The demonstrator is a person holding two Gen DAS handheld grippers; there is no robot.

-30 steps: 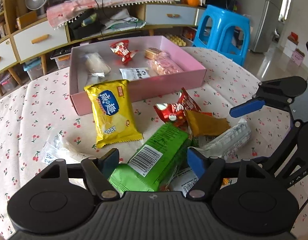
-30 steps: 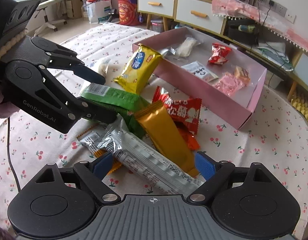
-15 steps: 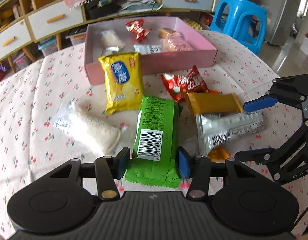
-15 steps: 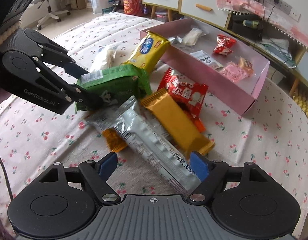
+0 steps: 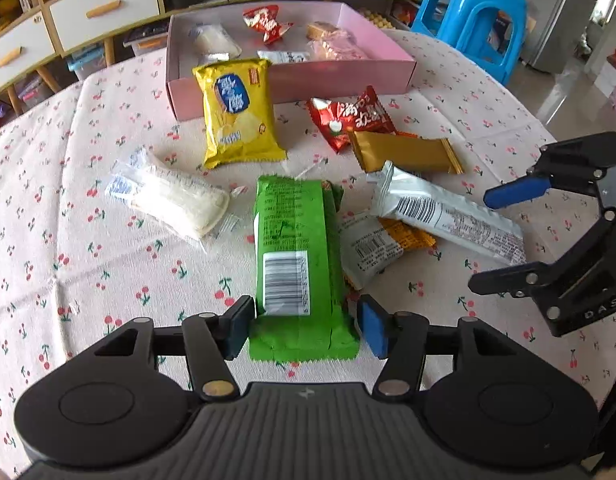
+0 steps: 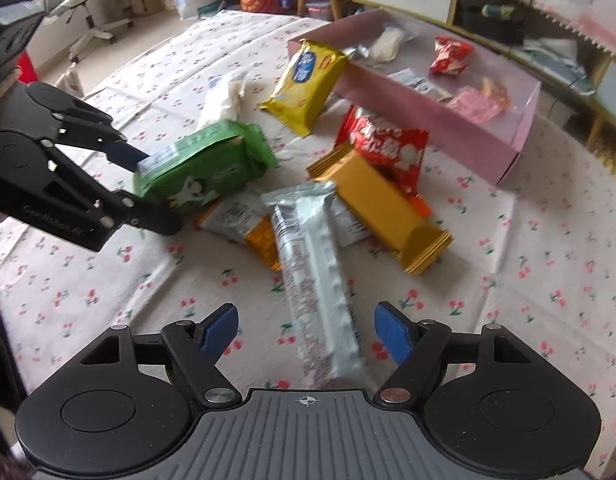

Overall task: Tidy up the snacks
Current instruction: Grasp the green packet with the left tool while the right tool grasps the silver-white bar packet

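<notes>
A green snack packet (image 5: 295, 256) sits between the pads of my left gripper (image 5: 305, 328), barcode side up. The jaws are opening, but both pads still touch its side edges. From the right wrist view the left gripper (image 6: 147, 188) holds the green packet (image 6: 203, 164) with its near end tilted off the cloth. My right gripper (image 6: 305, 332) is closing over a long silver packet (image 6: 316, 280), which lies between the pads untouched. A pink box (image 5: 340, 76) at the back holds several snacks.
On the cherry-print tablecloth (image 5: 107, 272) lie a yellow chip bag (image 5: 235, 116), a red packet (image 5: 348, 116), a gold bar (image 5: 404, 152), a white pastry packet (image 5: 171, 200) and a small white and orange packet (image 5: 372, 248). A blue stool (image 5: 468, 12) and drawers stand beyond the table.
My left gripper closed on the green packet and drew it out of the pile toward the near side. The right gripper's jaws narrowed, and the silver packet now runs straight between them.
</notes>
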